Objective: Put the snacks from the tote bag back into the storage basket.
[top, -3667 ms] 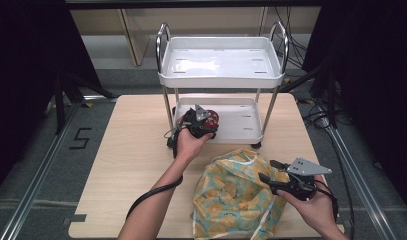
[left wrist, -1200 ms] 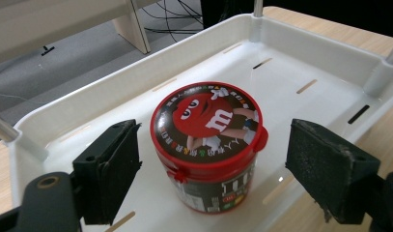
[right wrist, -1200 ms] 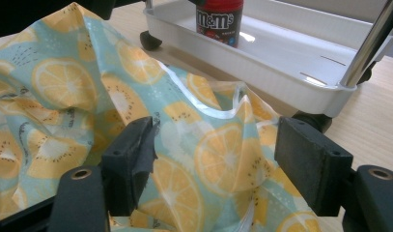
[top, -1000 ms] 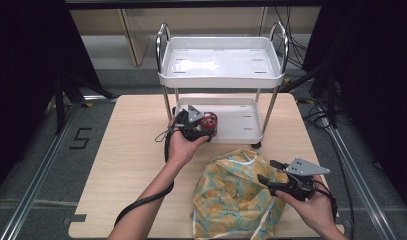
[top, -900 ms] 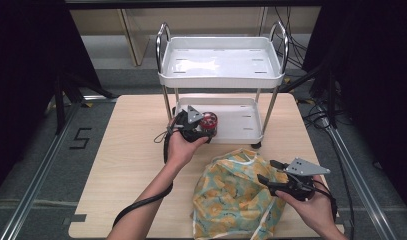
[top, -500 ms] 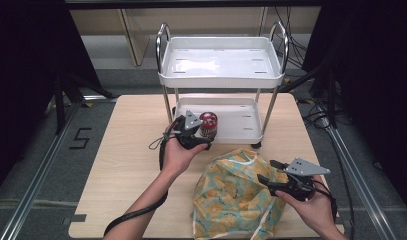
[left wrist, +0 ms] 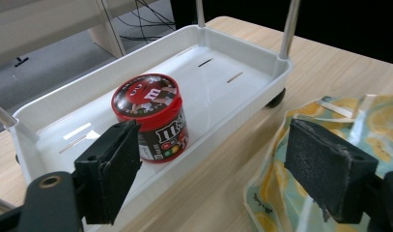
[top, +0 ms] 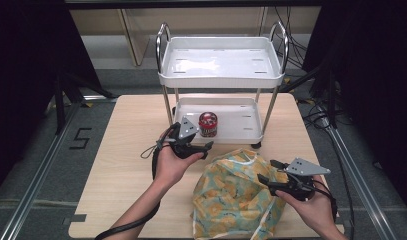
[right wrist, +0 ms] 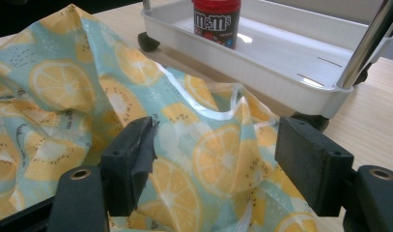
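Your left gripper is spread wide and empty, just in front of the cart's lower tray; the candy jar stands upright in that tray, apart from the jaws; your right gripper is also wide open, over the fruit-print bag on the table, not clamping it.

Red-lidded m&m's jar standing upright in the cart's lower tray, near its left end; crumpled lemon-print bag lying on the table just in front
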A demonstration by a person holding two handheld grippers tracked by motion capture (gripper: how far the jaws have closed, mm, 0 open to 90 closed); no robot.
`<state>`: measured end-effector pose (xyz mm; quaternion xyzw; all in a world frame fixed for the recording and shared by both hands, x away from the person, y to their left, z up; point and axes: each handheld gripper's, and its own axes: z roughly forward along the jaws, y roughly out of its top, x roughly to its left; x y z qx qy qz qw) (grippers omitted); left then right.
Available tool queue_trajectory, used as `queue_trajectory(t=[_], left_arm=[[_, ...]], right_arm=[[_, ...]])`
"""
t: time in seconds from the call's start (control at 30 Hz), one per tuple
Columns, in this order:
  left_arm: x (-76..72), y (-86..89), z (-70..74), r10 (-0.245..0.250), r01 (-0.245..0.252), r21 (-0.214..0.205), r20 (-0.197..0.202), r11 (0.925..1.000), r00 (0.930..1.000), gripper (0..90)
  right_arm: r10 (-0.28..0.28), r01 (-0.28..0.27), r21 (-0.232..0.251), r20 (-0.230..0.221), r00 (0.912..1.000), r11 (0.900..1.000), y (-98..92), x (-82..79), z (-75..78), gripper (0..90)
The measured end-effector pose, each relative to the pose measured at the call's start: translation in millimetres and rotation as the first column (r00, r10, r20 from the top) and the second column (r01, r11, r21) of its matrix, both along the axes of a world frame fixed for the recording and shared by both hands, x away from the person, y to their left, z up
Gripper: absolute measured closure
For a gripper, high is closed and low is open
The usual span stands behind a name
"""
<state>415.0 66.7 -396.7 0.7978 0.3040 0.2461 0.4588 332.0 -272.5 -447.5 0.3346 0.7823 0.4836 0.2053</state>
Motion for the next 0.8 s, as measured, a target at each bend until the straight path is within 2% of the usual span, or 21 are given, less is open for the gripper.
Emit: queue_trajectory(t=[0.07,0.1,0.13,0.17,0.2,0.23,0.3,0.33,0.37,0.4,0.47,0.5,0.53,0.57,0.6,0.63,0.77,0.8], left_arm=[[-4.6,-0.1,1.2,-0.001,0.001,-0.002,0.000,1.0000,1.0000,19.3],[-7.3,-0.7,1.6,-0.008,0.008,-0.011,0.004,0.9999,1.0000,19.3],[-9.6,-0.1,2.4,-0.015,0.015,0.004,0.004,0.9999,0.9999,19.3],[-11.5,-1.3,2.1,-0.011,0.011,-0.012,0.002,0.9999,0.9999,19.2],[-13.5,-0.5,2.8,-0.020,0.020,-0.003,0.004,0.9998,0.9998,19.3],[-14.9,-1.2,2.5,-0.018,0.018,-0.016,0.002,0.9997,0.9998,19.2],[-17.9,-0.3,3.1,-0.025,0.025,-0.008,0.007,0.9997,0.9997,19.3],[-20.2,-1.2,2.0,-0.016,0.015,-0.025,-0.014,0.9996,0.9998,19.2],[-21.0,-0.4,1.9,-0.018,0.018,-0.017,-0.003,0.9997,0.9998,19.2],[-22.3,-0.5,1.0,-0.022,0.021,-0.024,-0.015,0.9995,0.9996,19.3],[-25.1,0.9,0.3,-0.026,0.025,-0.011,-0.015,0.9996,0.9996,19.3],[-26.2,1.0,-0.3,-0.026,0.026,-0.018,0.000,0.9995,0.9997,19.3],[-28.0,1.8,-0.7,-0.027,0.027,-0.015,-0.002,0.9995,0.9996,19.3],[-29.6,2.5,-1.5,-0.029,0.029,-0.015,-0.003,0.9995,0.9996,19.3],[-30.6,3.8,-2.1,-0.036,0.036,-0.007,-0.001,0.9993,0.9994,19.3],[-32.2,4.5,-3.2,-0.035,0.035,-0.014,-0.008,0.9993,0.9994,19.3],[-37.6,8.4,-6.9,-0.034,0.033,-0.029,-0.011,0.9990,0.9994,19.5],[-38.7,9.3,-8.0,-0.040,0.040,-0.031,-0.009,0.9987,0.9991,19.6]], right_arm=[[0.000,0.000,0.002,0.000,1.0000,1.0000,0.1,-0.1,0.1,31.2],[-0.009,0.009,0.011,-0.020,0.9998,0.9999,0.9,-1.7,0.0,31.2],[-0.011,0.011,0.009,-0.009,0.9999,0.9999,0.6,-1.2,-0.3,31.2],[-0.010,0.010,0.007,-0.009,0.9999,0.9999,0.4,-1.2,-0.2,31.2],[-0.004,0.004,0.012,-0.010,0.9999,0.9999,0.7,-1.0,-0.4,31.2],[-0.006,0.007,0.016,-0.026,0.9996,0.9998,1.1,-2.0,0.1,31.2],[-0.007,0.008,0.022,-0.032,0.9994,0.9997,1.4,-2.5,0.6,31.2],[-0.013,0.013,0.015,-0.025,0.9996,0.9998,1.1,-2.6,0.7,31.2],[-0.012,0.012,0.012,-0.023,0.9997,0.9999,1.2,-2.4,0.3,31.2],[-0.005,0.005,0.020,-0.031,0.9995,0.9998,1.6,-2.2,0.2,31.2],[-0.005,0.005,0.016,-0.024,0.9997,0.9999,1.3,-1.7,0.0,31.2],[-0.007,0.007,0.021,-0.031,0.9995,0.9997,1.3,-2.4,0.5,31.2],[-0.008,0.009,0.022,-0.028,0.9996,0.9997,1.2,-2.5,0.6,31.2],[-0.009,0.009,0.017,-0.005,0.9999,0.9998,0.5,-1.5,0.3,31.2],[-0.009,0.010,0.023,-0.033,0.9994,0.9997,1.1,-2.7,0.5,31.2],[-0.008,0.009,0.017,-0.021,0.9997,0.9998,0.9,-1.9,0.0,31.2],[-0.014,0.014,0.014,-0.029,0.9995,0.9998,1.6,-2.9,0.6,31.2],[-0.011,0.012,0.008,-0.010,0.9999,0.9999,1.5,-1.8,0.0,31.2]])
